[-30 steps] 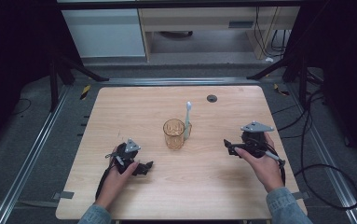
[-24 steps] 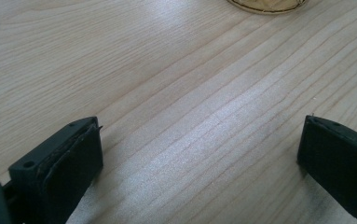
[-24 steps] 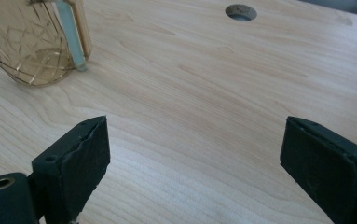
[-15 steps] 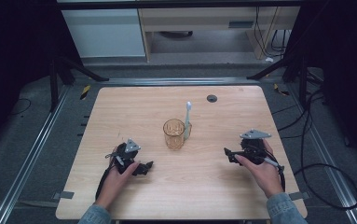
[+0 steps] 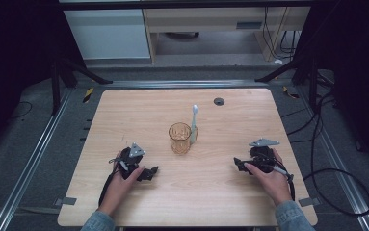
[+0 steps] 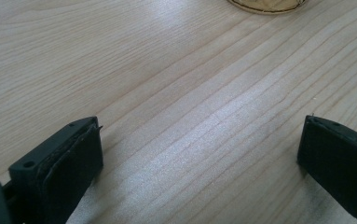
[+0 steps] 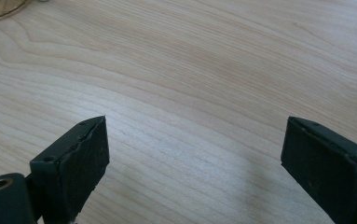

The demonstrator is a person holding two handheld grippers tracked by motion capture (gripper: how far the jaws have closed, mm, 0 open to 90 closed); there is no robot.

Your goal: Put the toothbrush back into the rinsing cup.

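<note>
I see the amber cup (image 5: pixel 179 138) mid-table with a white toothbrush (image 5: pixel 193 124) standing in it. My left gripper (image 5: pixel 149 173) and right gripper (image 5: pixel 237 164) rest near-left and near-right on the table (image 5: pixel 240 115), jaws spread wide, holding nothing.

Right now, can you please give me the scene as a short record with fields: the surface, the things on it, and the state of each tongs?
surface: wooden table
centre item: amber see-through cup, upright
in cup: pale toothbrush, leaning on the rim at the cup's right in the high view, head up
other item: small dark round disc near the far edge
left tongs: open, nothing between the jaws, low over bare wood
right tongs: open, nothing between the jaws, low over bare wood
cup and tongs: apart, no contact
</note>
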